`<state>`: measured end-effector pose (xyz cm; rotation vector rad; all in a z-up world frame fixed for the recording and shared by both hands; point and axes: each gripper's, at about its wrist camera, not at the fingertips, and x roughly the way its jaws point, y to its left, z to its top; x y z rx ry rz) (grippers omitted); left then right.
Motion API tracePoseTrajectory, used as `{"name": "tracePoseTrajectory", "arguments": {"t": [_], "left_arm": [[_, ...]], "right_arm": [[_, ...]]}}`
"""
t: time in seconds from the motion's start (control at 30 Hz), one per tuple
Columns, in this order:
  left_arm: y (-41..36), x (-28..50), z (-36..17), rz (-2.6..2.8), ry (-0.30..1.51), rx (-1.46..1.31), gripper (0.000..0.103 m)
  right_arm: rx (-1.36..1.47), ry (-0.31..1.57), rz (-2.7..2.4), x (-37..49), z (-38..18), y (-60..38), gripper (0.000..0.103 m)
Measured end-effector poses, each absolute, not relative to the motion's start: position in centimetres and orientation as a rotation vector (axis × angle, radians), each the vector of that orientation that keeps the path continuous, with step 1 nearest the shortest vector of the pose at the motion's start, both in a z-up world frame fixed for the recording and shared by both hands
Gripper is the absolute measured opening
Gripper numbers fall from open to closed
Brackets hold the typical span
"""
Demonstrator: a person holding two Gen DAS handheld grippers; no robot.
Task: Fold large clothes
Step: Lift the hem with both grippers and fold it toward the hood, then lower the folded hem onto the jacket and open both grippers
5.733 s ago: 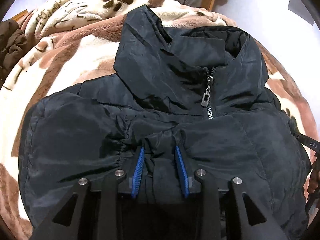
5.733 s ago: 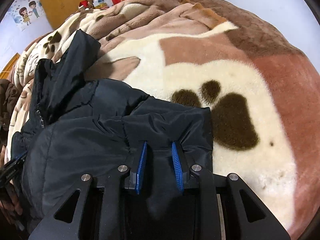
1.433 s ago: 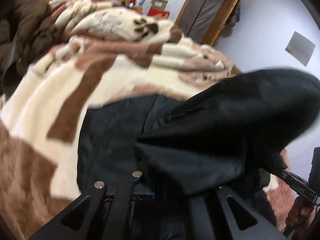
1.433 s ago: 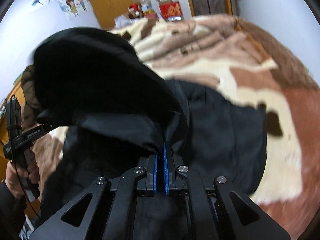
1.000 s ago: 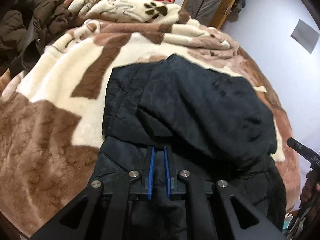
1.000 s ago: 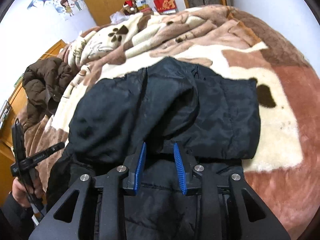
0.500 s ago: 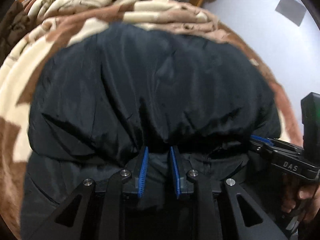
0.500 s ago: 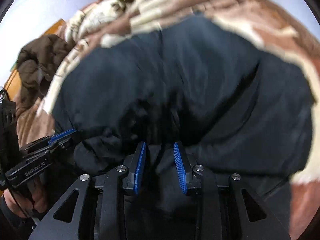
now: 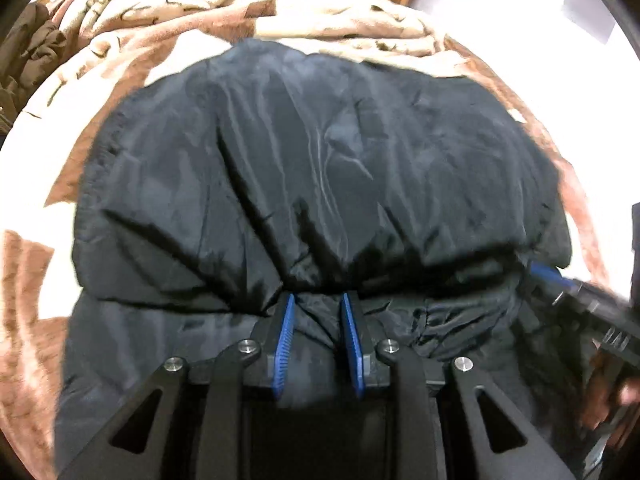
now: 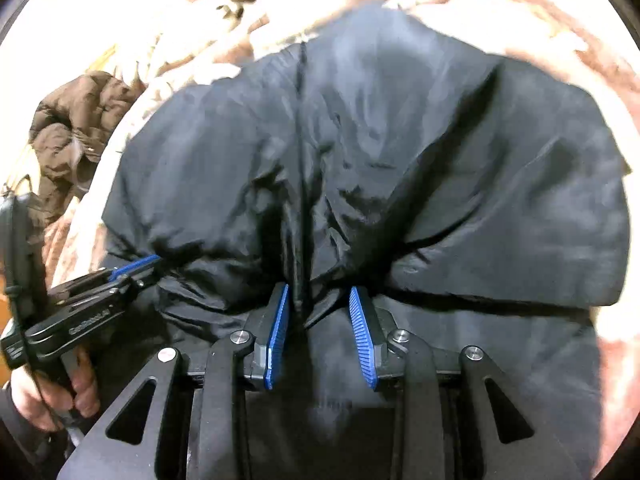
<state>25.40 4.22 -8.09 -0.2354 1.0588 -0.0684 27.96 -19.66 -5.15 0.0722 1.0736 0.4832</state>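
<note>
Black jacket (image 9: 320, 168) folded on blanket (image 9: 32, 184) — closer than before, both hand-held grippers (image 9: 316, 308) (image 10: 318, 300) parted, fabric between

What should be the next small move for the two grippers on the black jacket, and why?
Probably close both grippers on the fabric and pull the fold toward the near edge. The left gripper and the right gripper both have their jaws apart with bunched cloth between them, at the seam where the folded-over part of the black jacket meets the lower layer. The jacket lies on the blanket.
</note>
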Motion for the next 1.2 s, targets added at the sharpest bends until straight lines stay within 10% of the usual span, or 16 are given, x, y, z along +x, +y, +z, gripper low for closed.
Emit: {"name": "tracePoseTrajectory", "arguments": {"t": [0.4, 0.53, 1.2], "left_arm": [[9.9, 30.0, -4.2, 0.056, 0.909, -0.297, 0.04], [10.6, 31.3, -5.1, 0.073, 0.919, -0.308, 0.04], [9.3, 30.2, -4.6, 0.039, 0.877, -0.248, 0.04]], "right_arm": [[0.369, 1.053, 0.334, 37.0, -3.3, -26.7, 0.057], [0.407, 1.047, 0.373, 35.9, -3.9, -25.8, 0.012], [0.115, 0.864, 0.353, 32.5, 0.5, -22.4, 0.03]]}}
